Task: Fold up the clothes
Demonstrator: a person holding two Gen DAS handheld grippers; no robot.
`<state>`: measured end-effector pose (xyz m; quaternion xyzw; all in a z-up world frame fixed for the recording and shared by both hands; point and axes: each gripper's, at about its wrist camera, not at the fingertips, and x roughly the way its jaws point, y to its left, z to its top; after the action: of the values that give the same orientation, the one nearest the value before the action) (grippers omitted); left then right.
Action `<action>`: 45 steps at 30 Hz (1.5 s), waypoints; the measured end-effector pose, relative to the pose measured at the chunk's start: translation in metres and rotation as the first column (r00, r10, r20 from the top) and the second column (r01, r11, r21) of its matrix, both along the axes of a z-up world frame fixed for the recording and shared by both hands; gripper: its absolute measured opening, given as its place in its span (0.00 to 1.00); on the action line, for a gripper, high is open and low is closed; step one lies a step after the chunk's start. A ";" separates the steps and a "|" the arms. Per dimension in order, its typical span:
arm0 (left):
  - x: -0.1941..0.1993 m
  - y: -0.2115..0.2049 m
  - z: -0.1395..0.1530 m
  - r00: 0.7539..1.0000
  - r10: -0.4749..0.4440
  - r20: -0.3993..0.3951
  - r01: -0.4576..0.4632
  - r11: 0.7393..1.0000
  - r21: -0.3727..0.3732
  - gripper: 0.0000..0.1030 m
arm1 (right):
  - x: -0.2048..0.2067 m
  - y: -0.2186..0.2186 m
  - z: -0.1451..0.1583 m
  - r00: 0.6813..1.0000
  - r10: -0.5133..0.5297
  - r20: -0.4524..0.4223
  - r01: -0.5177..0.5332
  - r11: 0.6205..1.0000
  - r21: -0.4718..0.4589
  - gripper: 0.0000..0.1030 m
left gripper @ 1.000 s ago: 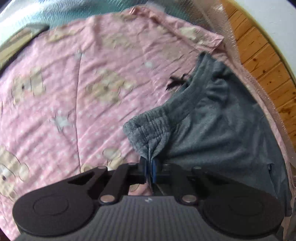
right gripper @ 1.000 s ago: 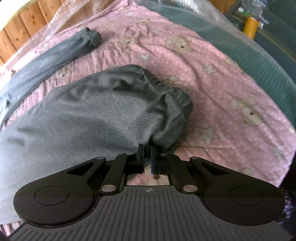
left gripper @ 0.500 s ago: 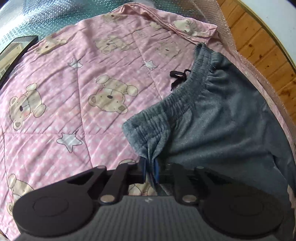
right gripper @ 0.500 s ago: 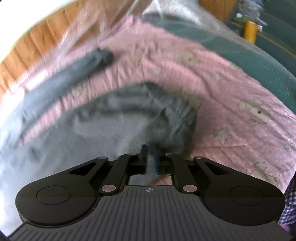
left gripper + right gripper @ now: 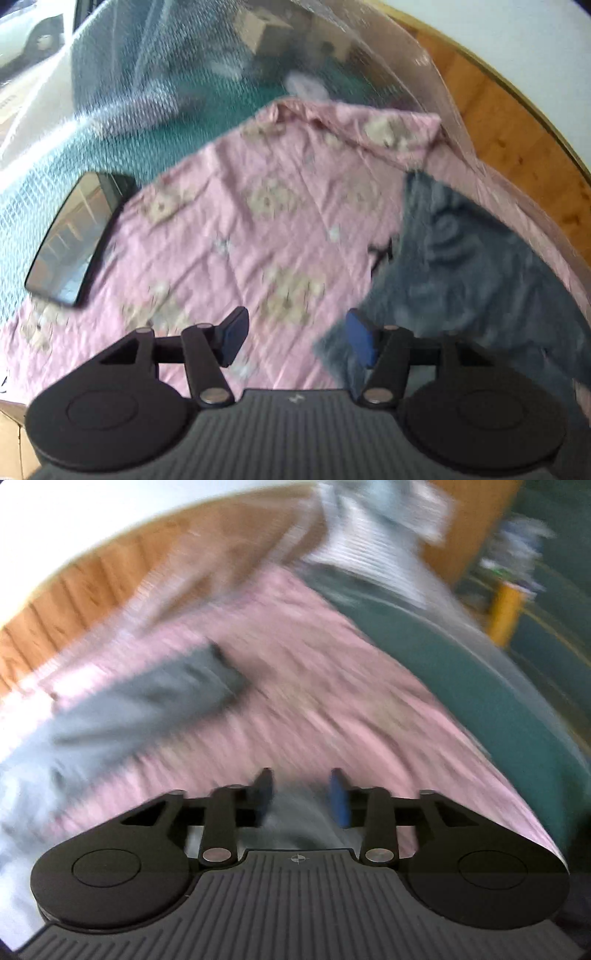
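Claws angled down over grey pants (image 5: 480, 280), left claw (image 5: 297, 338) opening — right claw (image 5: 303, 797) opening, neither gripping

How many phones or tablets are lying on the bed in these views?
1. A dark slab-shaped device lies at the left edge of the pink blanket in the left wrist view. The right wrist view is blurred, so another there could be missed.

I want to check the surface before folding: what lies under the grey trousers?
The grey trousers lie on a pink quilt with bears, itself over a green bed cover. What the trousers cover is hidden.
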<state>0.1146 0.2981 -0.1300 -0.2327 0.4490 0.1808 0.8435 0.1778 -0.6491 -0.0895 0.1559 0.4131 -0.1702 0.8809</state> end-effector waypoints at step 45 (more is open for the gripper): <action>0.156 -0.050 0.036 0.959 -0.216 0.181 0.227 0.973 -0.039 0.06 | 0.125 -0.043 -0.012 0.927 0.359 0.113 -0.366 0.929 0.048 0.12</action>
<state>0.2703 0.2480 -0.0941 -0.2210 0.4012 0.0506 0.8875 0.3027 -0.6923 -0.1016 0.1156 0.3946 0.0178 0.9114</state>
